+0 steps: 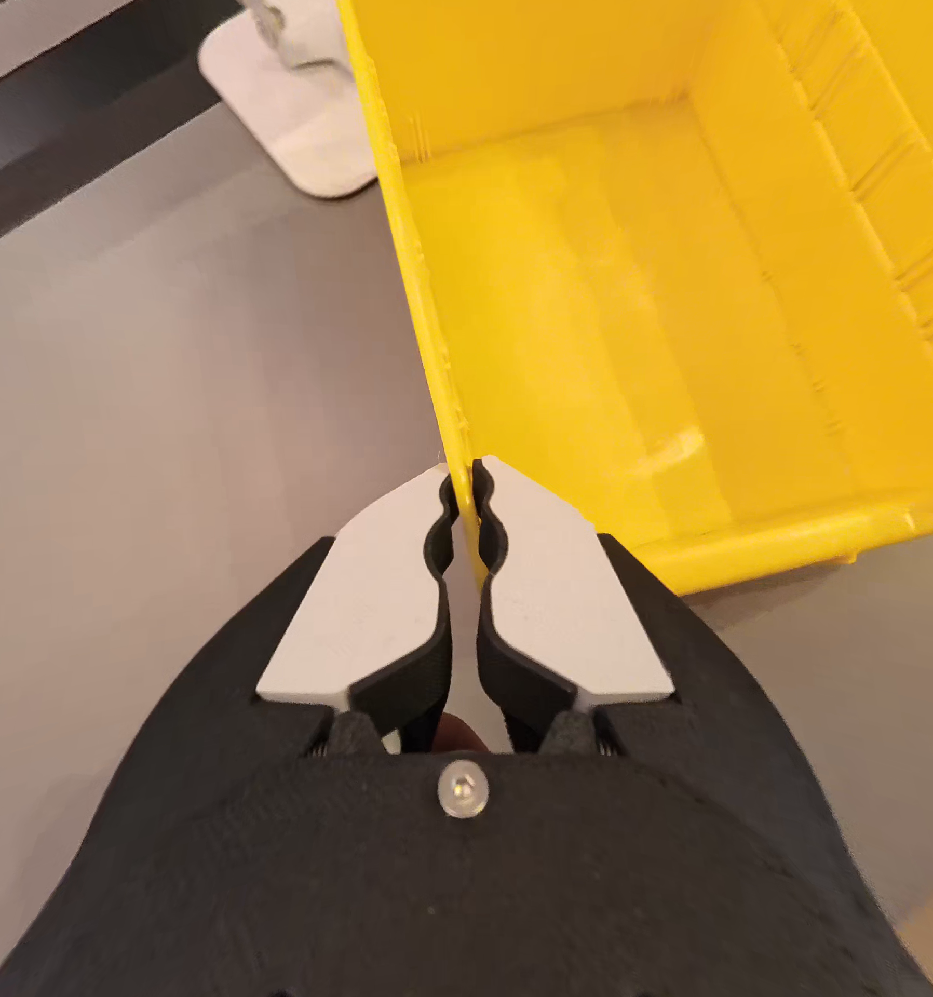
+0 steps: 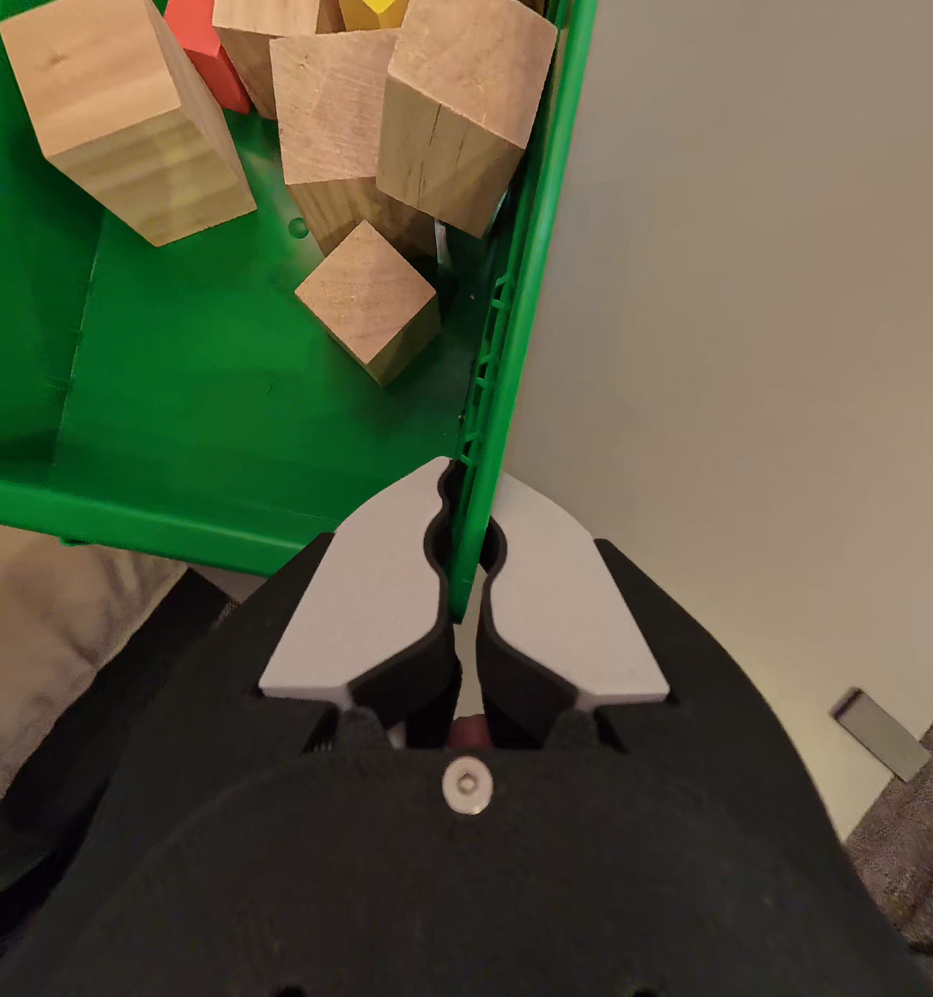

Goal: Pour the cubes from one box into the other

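Over a grey worktop (image 1: 156,431), the left gripper (image 1: 467,475) has its jaws pinched on the left wall of the empty yellow box (image 1: 642,296), while the right gripper (image 2: 469,480) has its jaws clamped on the right wall of the green box (image 2: 210,404), with wooden cubes (image 2: 367,302) heaped at its far end.

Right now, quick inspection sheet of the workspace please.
Surface: grey tabletop, bare where visible.
Job's things: yellow box empty inside; green box holds wooden cubes, plus a red block and a yellow block at the far end.
Clutter: white base beside the yellow box.
Tools: left tool shut on the yellow box's wall; right tool shut on the green box's wall.
Cables: nothing seen.
Surroundings: carpet below the table edge.
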The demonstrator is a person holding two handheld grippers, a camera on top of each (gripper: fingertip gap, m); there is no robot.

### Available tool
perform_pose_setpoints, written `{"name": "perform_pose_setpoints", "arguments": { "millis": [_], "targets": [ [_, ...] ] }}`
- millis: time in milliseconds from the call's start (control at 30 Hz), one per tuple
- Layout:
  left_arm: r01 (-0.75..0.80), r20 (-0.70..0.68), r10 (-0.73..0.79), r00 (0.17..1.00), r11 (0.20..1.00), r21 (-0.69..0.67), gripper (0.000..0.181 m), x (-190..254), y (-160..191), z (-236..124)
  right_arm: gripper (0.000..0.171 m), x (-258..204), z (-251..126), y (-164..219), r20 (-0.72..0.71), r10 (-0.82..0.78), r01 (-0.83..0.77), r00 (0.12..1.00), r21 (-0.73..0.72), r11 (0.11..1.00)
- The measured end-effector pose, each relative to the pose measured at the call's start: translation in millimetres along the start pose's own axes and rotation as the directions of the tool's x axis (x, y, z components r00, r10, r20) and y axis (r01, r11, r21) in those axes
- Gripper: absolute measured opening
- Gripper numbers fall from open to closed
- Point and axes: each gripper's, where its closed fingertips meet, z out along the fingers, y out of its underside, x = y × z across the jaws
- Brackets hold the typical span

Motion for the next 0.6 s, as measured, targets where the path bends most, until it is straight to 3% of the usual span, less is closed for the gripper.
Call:
{"name": "perform_pose_setpoints", "arguments": {
  "millis": [400,600],
  "targets": [
    [-0.066,-0.117,0.068,0.991,0.998,0.017,0.004,68,-86,82,0.000,13,-36,54,0.025,-0.059,0.059,0.998,0.009,0.998],
    [-0.065,-0.139,0.069,0.988,0.997,0.033,0.004,91,-127,120,0.000,13,-42,63,0.039,-0.076,0.076,0.996,0.014,0.997]
  ]
}}
